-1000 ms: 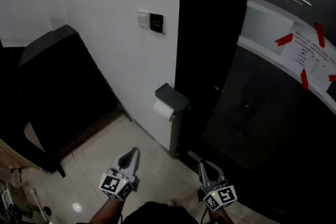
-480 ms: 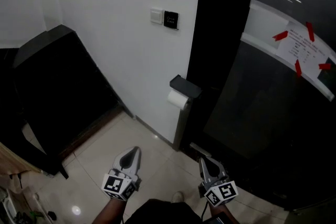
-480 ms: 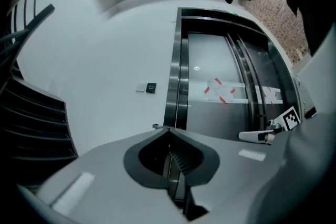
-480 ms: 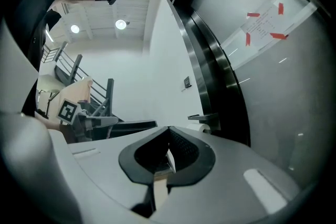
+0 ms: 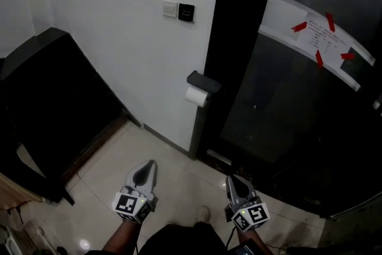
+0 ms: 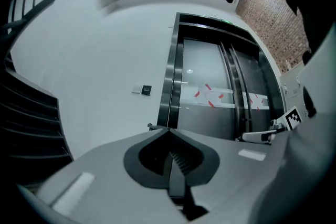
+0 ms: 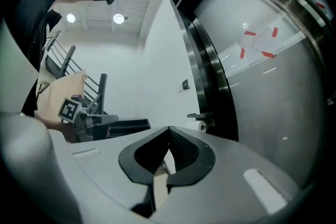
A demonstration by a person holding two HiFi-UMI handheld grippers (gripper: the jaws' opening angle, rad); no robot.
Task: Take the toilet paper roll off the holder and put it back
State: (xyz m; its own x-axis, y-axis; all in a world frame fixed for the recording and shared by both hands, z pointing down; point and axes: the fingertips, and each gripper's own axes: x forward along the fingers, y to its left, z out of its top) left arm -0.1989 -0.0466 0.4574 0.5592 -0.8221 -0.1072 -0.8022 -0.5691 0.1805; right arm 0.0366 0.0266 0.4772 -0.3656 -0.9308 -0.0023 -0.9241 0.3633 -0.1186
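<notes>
A white toilet paper roll (image 5: 196,96) hangs under a black holder (image 5: 203,82) on the white wall, beside a black door frame. My left gripper (image 5: 151,163) and right gripper (image 5: 230,178) are held low over the tiled floor, well short of the holder, both pointing toward it. Each is shut with nothing between its jaws. In the right gripper view the roll (image 7: 202,126) and holder (image 7: 200,115) show small beyond the closed right gripper (image 7: 169,128). The left gripper view shows the closed left gripper (image 6: 168,130) and only a sliver of the holder (image 6: 151,126).
A switch panel (image 5: 179,10) sits on the wall above the holder. Dark glass doors with a red-taped notice (image 5: 319,39) fill the right side. A black sloping stair side (image 5: 54,98) stands at the left. A shoe (image 5: 203,215) shows between the grippers.
The head view has swung, so the holder and roll now sit higher in the frame. Both grippers have been carried along over the floor and stay shut.
</notes>
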